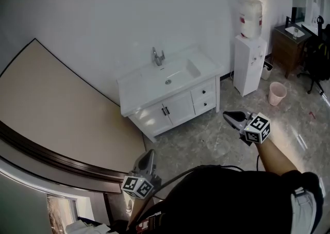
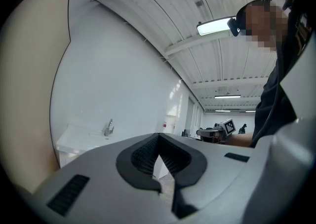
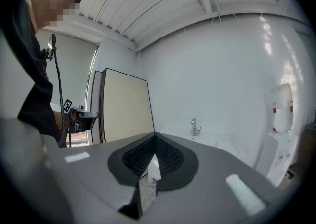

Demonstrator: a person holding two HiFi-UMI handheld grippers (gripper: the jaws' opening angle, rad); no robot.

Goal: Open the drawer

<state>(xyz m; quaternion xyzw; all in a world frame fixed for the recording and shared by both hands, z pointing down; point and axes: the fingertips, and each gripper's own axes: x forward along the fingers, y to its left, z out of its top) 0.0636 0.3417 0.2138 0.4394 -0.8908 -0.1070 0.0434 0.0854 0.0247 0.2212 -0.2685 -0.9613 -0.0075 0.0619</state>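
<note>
A white vanity cabinet (image 1: 154, 117) with a sink stands against the far wall. At its right side are two closed drawers, the upper one (image 1: 202, 92) above the lower one (image 1: 205, 105), each with dark knobs. My right gripper (image 1: 226, 115) is held above the floor, a short way right of the cabinet, jaws shut and empty. My left gripper (image 1: 150, 153) is low and close to me, in front of the cabinet, also shut with nothing in it. The left gripper view shows shut jaws (image 2: 158, 138) with the vanity's faucet (image 2: 108, 128) beyond. The right gripper (image 3: 154, 137) points level toward the faucet (image 3: 194, 127).
A white water dispenser (image 1: 250, 47) stands right of the vanity, with a pink bin (image 1: 277, 93), a brown cabinet (image 1: 289, 42) and an office chair (image 1: 317, 57) further right. A beige panel (image 1: 46, 104) leans at the left. The floor is grey stone tile (image 1: 206, 140).
</note>
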